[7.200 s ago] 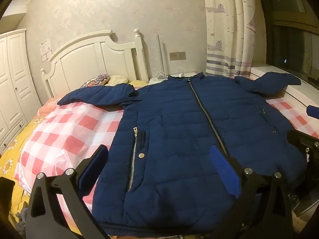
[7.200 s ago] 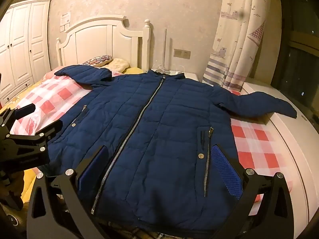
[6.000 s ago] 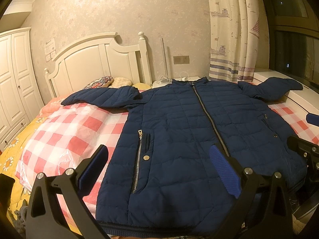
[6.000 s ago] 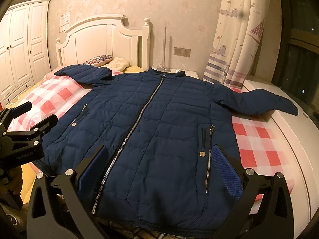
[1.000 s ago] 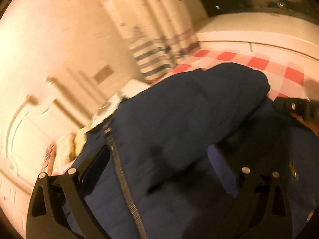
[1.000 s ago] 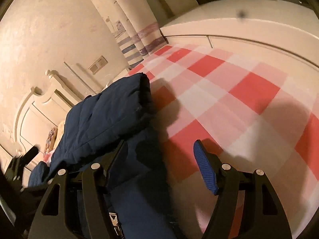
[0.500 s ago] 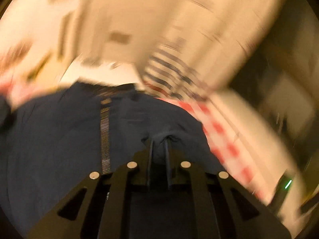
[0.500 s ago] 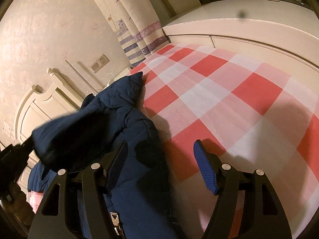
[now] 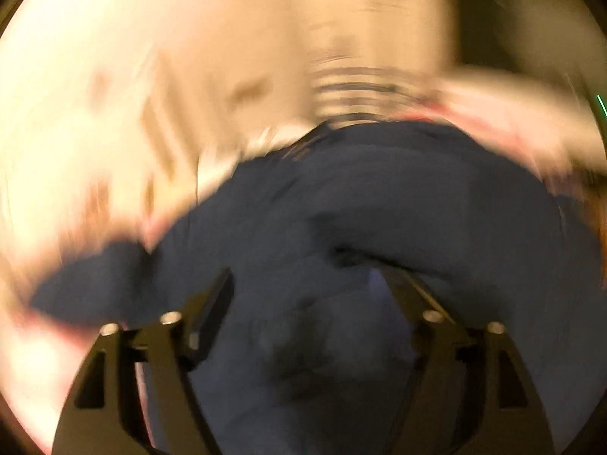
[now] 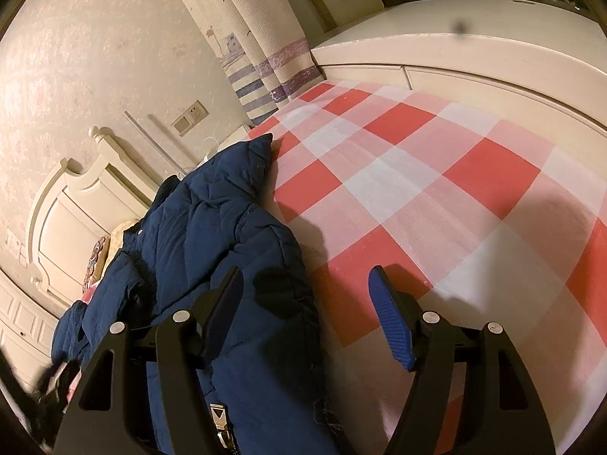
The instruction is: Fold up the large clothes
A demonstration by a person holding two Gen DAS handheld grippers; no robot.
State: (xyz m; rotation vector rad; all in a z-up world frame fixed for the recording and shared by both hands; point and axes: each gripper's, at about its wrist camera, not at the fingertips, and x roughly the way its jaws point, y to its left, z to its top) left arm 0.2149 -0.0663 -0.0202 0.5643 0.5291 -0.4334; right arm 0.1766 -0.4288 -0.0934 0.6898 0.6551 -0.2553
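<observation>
A navy quilted jacket (image 10: 227, 235) lies on the red-and-white checked bedsheet (image 10: 417, 174). Its right sleeve is folded over onto the body. In the blurred left wrist view the jacket (image 9: 341, 197) fills the lower half of the frame. My left gripper (image 9: 307, 284) is open and empty just above it. My right gripper (image 10: 307, 295) is open and empty, its left finger over the jacket's edge and its right finger over the bare sheet. A zip pull (image 10: 218, 415) shows near the bottom.
A white headboard (image 10: 76, 204) stands at the far left with a pillow (image 10: 96, 258) below it. A striped curtain (image 10: 261, 72) hangs at the back. A cream window ledge (image 10: 474, 49) runs along the bed's right side.
My left gripper held the right sleeve half a second ago and has let it go; it now stands open. The sleeve now lies on the jacket body. The right gripper stayed put.
</observation>
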